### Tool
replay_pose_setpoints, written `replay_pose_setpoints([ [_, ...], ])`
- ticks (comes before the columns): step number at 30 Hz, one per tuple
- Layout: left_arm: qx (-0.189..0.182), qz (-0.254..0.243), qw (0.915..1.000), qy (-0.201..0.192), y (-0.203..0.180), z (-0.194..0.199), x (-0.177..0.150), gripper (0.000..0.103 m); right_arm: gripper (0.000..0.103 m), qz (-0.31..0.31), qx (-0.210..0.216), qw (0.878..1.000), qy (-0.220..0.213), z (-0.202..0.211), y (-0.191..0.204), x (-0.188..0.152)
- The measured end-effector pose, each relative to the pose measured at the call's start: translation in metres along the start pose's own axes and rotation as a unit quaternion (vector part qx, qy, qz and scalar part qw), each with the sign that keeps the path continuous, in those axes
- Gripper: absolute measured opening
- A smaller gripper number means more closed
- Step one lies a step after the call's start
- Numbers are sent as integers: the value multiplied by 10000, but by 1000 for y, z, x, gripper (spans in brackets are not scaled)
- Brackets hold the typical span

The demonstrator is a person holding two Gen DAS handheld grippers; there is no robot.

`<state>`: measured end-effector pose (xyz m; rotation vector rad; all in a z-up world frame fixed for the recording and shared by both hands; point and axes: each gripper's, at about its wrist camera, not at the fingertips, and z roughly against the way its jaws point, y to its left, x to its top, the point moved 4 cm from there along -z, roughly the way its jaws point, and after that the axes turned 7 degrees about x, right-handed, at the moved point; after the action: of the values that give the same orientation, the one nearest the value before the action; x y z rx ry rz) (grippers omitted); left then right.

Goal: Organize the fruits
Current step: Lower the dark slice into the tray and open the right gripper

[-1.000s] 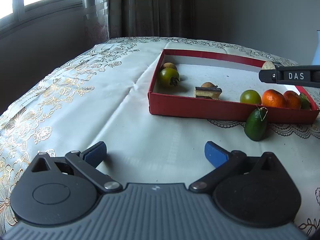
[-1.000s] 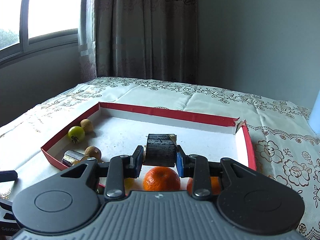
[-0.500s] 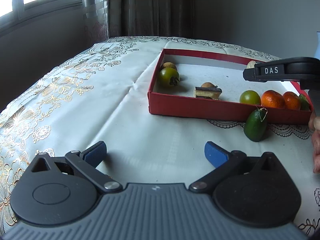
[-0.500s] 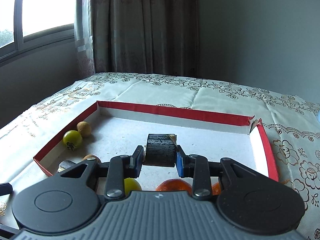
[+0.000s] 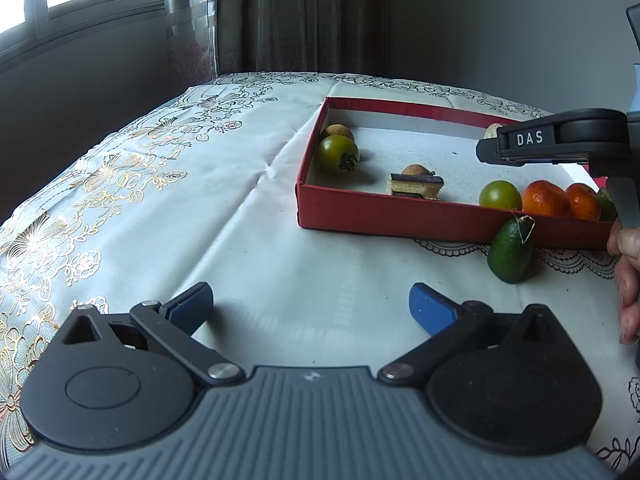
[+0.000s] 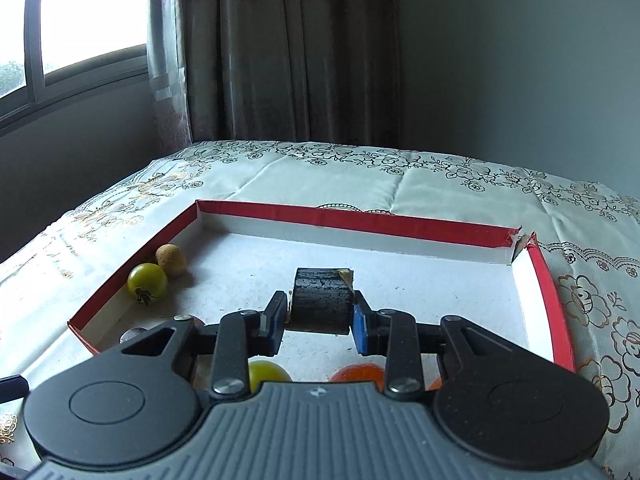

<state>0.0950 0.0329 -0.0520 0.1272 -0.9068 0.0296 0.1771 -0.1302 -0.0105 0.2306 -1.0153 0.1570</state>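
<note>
My right gripper (image 6: 318,322) is shut on a dark sugarcane piece (image 6: 322,300) and holds it above the middle of the red tray (image 6: 344,220). In the tray lie a green tomato (image 6: 147,282), a brown longan (image 6: 172,259), a second green tomato (image 6: 266,374) and oranges (image 6: 356,373). My left gripper (image 5: 312,306) is open and empty, low over the tablecloth in front of the tray (image 5: 400,212). A green fruit (image 5: 511,251) lies on the cloth outside the tray's near wall. The right gripper's body (image 5: 560,142) shows at the right in the left wrist view.
A cut sugarcane piece (image 5: 416,186) and a longan (image 5: 416,170) lie in the tray near its front wall. The table has a floral white cloth (image 5: 160,184). A window and curtains (image 6: 288,48) stand behind; the table's left edge drops off.
My right gripper has moved forward and left over the tray with the sugarcane piece still held. My left gripper has not moved.
</note>
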Motion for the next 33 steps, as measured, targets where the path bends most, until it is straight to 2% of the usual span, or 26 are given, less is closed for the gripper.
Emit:
replay_pose_setpoints([
  [14, 3, 1, 10000, 2, 0, -1, 0, 103, 33, -359, 175, 9989, 255, -6, -5, -6],
  [15, 3, 0, 10000, 2, 0, -1, 0, 103, 34, -412, 198, 9986, 261, -4, -7, -6],
  [16, 4, -1, 10000, 1, 0, -1, 0, 103, 40, -467, 210, 9984, 246, -3, -9, -5],
  [17, 5, -2, 10000, 1, 0, -1, 0, 103, 46, -497, 212, 9983, 207, 0, -10, -5],
  [19, 2, 2, 10000, 4, 0, -1, 0, 103, 49, -529, 200, 9983, 120, 7, -12, -5],
  [27, 8, -2, 10000, 2, 0, -1, 0, 103, 49, -525, 218, 9981, -240, 50, -23, -11],
  [33, 6, 0, 10000, 5, 0, -1, 0, 103, 49, -561, 139, 9978, -331, 86, -42, -35],
])
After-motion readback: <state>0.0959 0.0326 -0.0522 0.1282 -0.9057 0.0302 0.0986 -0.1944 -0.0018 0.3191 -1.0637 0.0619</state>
